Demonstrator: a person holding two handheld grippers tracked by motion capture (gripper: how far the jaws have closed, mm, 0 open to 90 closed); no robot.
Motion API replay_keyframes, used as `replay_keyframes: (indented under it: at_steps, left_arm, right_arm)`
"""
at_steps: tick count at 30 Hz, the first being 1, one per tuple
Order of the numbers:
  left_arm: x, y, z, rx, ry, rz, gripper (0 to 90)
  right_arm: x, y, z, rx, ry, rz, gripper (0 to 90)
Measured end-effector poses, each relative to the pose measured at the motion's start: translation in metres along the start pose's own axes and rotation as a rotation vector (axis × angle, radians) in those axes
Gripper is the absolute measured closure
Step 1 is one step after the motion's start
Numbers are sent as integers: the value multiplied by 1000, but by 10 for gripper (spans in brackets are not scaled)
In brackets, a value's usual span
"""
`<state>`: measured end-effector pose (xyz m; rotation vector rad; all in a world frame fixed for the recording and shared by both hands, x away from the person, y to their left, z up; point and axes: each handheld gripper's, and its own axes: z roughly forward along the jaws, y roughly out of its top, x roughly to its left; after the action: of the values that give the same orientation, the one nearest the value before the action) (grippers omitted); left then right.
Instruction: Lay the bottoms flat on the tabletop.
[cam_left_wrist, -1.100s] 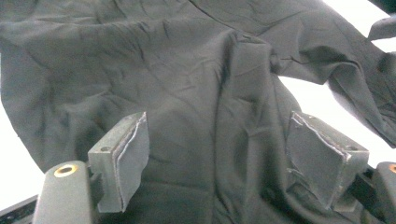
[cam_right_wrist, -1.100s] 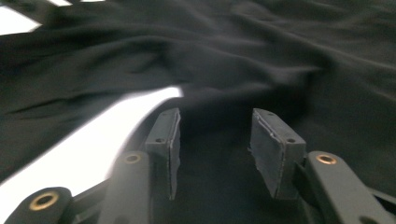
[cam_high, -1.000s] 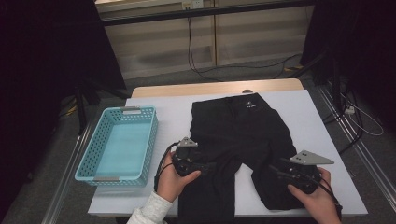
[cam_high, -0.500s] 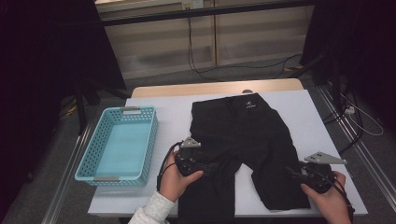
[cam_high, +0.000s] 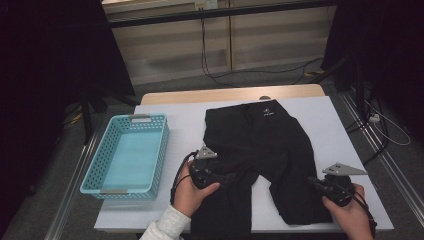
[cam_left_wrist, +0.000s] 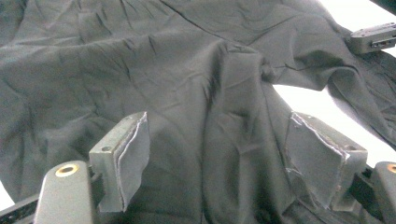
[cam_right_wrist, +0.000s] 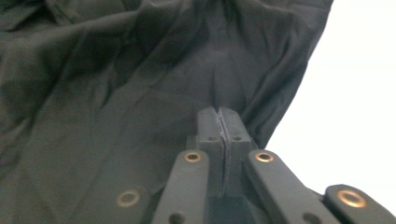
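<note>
Shorts (cam_high: 260, 150) flat on table (cam_high: 340, 125); right gripper (cam_high: 320, 184) jaws just closed, pinching leg edge; left gripper (cam_high: 220, 177) jaws wide.

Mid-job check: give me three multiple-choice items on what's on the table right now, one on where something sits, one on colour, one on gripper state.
1. Where does the basket sit relative to the shorts?
A. to their left
B. to their right
C. on top of them

2. What colour is the basket?
A. red
B. light blue
C. yellow

3. How do the jaws of the right gripper stand?
A. wide open above the table
B. closed on the basket rim
C. closed at the hem of a shorts leg

Answers:
1 A, the high view shows it left of the shorts.
2 B, its mesh walls are light blue.
3 C, the pads meet at the black fabric's edge.
</note>
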<state>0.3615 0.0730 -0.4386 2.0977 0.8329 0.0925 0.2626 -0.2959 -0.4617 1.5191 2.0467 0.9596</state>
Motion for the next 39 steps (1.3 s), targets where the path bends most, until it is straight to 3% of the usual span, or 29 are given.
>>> replay_keyframes:
  at_steps: [4,9,17,21,27,31,34,39]
  left_arm:
    - [-1,0,2,-7,-10,0,226]
    - [-4,2,3,-10,-18,4,226]
    - [-9,1,6,1,-31,17,227]
    - [-9,1,8,3,-30,15,227]
    - [-8,0,8,10,-31,13,230]
    - [-8,0,7,11,-29,12,230]
    - [-7,1,7,13,-32,12,230]
    - [-8,1,7,16,-35,12,233]
  right_arm:
    - [-4,10,-10,-53,20,17,900]
    - [-14,15,-29,-119,-20,36,900]
    - [-23,6,-24,-60,-117,-1,891]
    - [-26,6,-24,-61,-173,-7,799]
    - [-8,13,-24,-95,-108,-25,618]
    - [12,13,-14,-76,-38,-55,592]
    - [29,15,-8,-65,16,-102,549]
    - [57,18,2,-40,89,-174,560]
